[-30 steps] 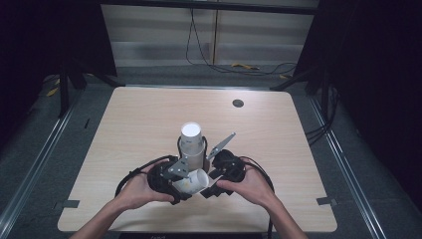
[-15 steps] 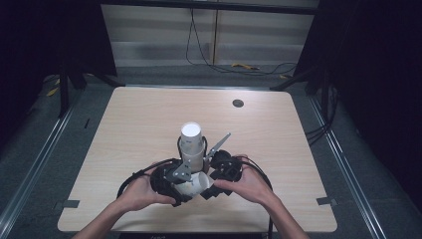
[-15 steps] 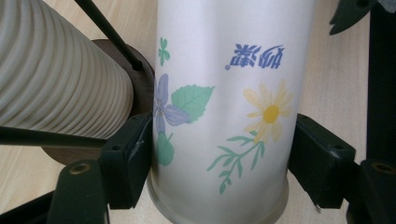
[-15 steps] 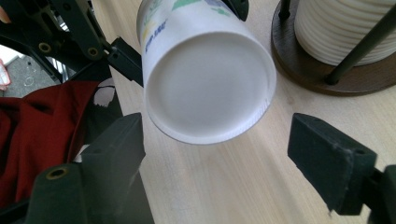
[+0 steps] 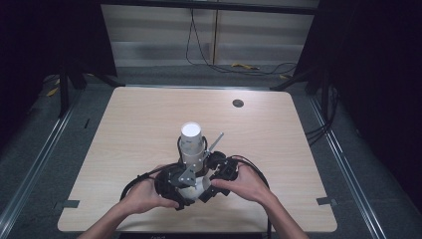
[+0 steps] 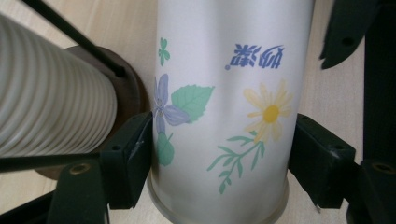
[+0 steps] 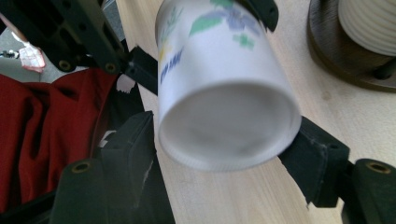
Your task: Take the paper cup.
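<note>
One flowered paper cup (image 5: 193, 188) lies on its side between two hands near the table's (image 5: 124, 129) front edge. The left gripper (image 5: 175, 185), held level and pointing right, pinches the cup's printed wall between both pads (image 6: 133, 161). The right gripper (image 5: 217, 180), angled in from the other side, has just been closing its jaws, with the cup's base end (image 7: 226, 126) between them and touching both. Just beyond stands one upright stack of ribbed cups (image 5: 192, 144) on one dark round base (image 6: 128, 91). Farther off, one round grommet (image 5: 238, 103).
</note>
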### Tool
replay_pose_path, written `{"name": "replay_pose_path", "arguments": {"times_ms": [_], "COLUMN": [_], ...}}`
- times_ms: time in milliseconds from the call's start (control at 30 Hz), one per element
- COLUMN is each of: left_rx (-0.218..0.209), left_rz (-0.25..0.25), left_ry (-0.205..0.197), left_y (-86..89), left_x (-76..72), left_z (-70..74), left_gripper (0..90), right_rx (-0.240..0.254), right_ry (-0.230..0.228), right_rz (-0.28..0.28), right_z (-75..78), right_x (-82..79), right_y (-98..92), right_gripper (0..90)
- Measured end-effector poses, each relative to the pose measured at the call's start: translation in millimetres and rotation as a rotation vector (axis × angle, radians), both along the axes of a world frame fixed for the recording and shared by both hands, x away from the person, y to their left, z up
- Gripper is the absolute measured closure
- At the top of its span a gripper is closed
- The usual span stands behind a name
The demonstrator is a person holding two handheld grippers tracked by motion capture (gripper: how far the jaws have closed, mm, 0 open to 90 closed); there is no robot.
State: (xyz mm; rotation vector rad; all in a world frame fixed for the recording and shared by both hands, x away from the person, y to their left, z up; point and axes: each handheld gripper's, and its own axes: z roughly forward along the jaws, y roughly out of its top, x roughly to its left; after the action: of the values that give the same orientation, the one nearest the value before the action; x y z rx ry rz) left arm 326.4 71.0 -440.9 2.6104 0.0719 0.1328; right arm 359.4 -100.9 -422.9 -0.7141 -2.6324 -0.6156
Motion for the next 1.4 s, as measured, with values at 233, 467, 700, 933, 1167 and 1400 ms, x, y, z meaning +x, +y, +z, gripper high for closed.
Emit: {"name": "replay_pose_path", "arguments": {"times_ms": [233,467,700,933,1167,1400], "left_rx": [0.027,0.032,0.033,-0.019,-0.059,-0.083], "left_rz": [-0.03,-0.047,-0.057,-0.047,-0.035,-0.019], "left_ry": [-0.027,-0.034,-0.038,-0.036,-0.018,-0.007], "left_y": [-2.6,-3.6,-3.2,3.4,7.3,12.4], "left_x": [-5.2,-7.7,-10.3,-10.3,-8.6,-5.7], "left_z": [1.1,1.4,0.7,2.3,0.1,0.3], "left_gripper": [28.2,28.2,28.1,27.3,24.3,21.2], "right_rx": [0.0,0.013,0.016,0.028,0.023,0.02], "right_ry": [0.013,0.032,0.056,0.059,0.055,0.05], "right_rz": [0.019,0.023,0.038,0.035,0.027,0.017], "right_z": [-1.9,-3.6,-5.9,-3.3,-1.6,-0.8], "right_x": [0.0,1.6,1.5,1.4,0.8,1.1], "right_y": [2.5,4.9,7.4,6.7,5.1,4.3], "right_gripper": [31.7,31.0,31.2,33.9,35.7,35.9]}}
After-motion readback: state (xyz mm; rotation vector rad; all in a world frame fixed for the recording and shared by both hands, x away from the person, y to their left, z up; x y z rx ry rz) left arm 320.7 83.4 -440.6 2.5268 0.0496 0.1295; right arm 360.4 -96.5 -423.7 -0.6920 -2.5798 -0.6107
